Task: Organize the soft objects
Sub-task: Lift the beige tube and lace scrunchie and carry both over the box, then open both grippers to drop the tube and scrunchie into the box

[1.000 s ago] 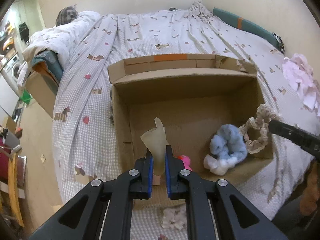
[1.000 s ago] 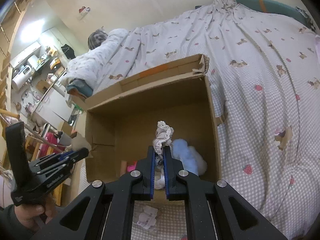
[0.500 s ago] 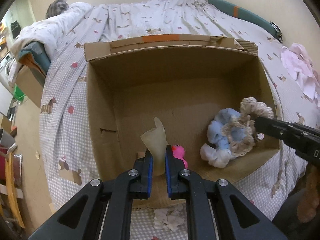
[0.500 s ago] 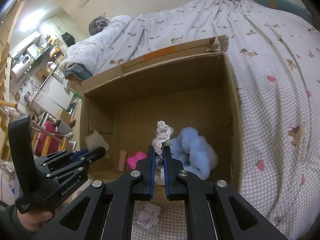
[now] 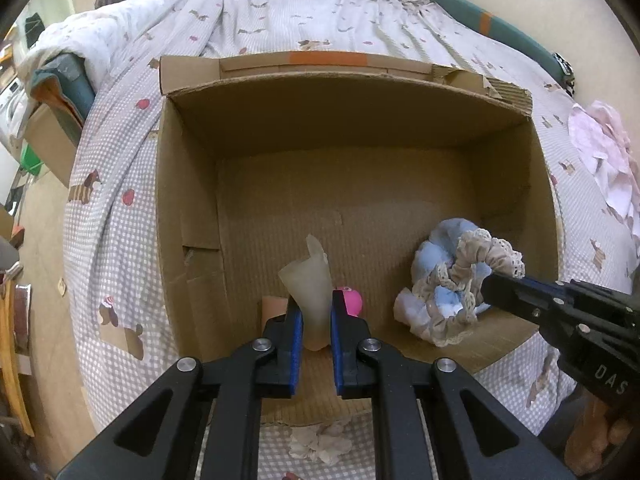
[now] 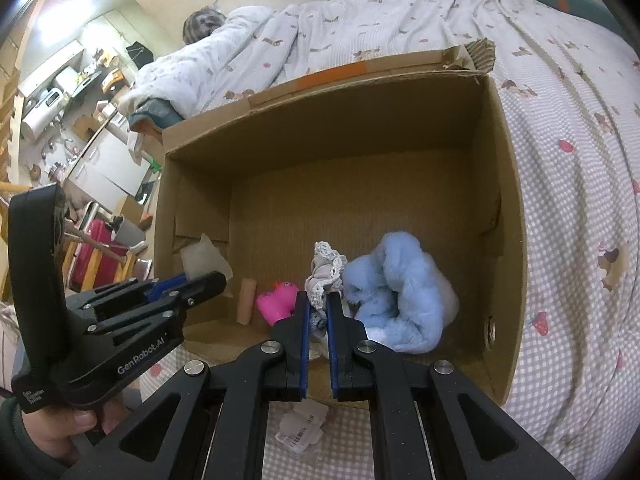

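Note:
An open cardboard box [image 5: 188, 200] lies on the bed, also in the right wrist view [image 6: 512, 208]. My left gripper [image 5: 313, 312] is shut on a beige translucent soft piece [image 5: 308, 280], held over the box's near edge; it also shows in the right wrist view [image 6: 202, 260]. My right gripper [image 6: 318, 312] is shut on a beige lace scrunchie [image 6: 326, 270], which hangs over the box's right side in the left wrist view [image 5: 468, 276]. Inside lie a fluffy blue soft toy [image 6: 400, 292], a pink toy [image 6: 276, 302] and a small tan cylinder [image 6: 246, 300].
The bed is covered by a checked sheet with dog prints [image 5: 104, 208]. Pink-white cloth [image 5: 600, 152] lies at the right. A crumpled white piece [image 5: 320, 442] lies before the box, a barcode label [image 6: 302, 426] too. Furniture and a red case [image 6: 96, 264] stand left of the bed.
Both grippers have moved closer to the box and lower over its opening, still holding their items. The scrunchie now hangs in front of the blue toy.

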A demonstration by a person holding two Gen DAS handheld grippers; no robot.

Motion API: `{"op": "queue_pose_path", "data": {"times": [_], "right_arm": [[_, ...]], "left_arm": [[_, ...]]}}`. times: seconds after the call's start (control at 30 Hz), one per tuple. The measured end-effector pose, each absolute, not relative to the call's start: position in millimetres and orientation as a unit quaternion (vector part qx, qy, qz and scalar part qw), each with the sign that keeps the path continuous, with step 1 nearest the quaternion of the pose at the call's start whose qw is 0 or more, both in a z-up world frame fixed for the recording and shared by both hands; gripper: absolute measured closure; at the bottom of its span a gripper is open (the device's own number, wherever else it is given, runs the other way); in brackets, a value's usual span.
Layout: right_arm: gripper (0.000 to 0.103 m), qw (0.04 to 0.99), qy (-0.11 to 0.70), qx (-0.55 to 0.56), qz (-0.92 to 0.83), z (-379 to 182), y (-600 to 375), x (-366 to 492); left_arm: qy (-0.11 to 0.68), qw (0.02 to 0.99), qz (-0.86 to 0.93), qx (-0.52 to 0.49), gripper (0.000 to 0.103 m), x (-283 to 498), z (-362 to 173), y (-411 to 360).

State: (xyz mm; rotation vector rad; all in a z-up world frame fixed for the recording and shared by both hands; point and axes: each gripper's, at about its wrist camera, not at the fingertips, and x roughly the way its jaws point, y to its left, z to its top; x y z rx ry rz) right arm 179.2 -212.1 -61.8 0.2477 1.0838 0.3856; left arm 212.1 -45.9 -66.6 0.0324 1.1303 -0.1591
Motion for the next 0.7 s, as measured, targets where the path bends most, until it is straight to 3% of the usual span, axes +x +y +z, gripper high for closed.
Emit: {"op": "queue_pose_path", "data": {"times": [0.37, 0.7], "right_arm": [[0.093, 0.830, 0.515, 0.107, 0.187, -63.5, -207.6, 178.2], [0.093, 0.827, 0.522, 0.104, 0.182, -69.0, -205.8, 181.8]], "left_arm": [[0.543, 0.836, -0.077, 0.017, 0.093, 214.4, -72.7, -49.3], [0.547, 0.834, -0.077, 0.014, 0.085, 214.3, -74.2, -50.7]]}}
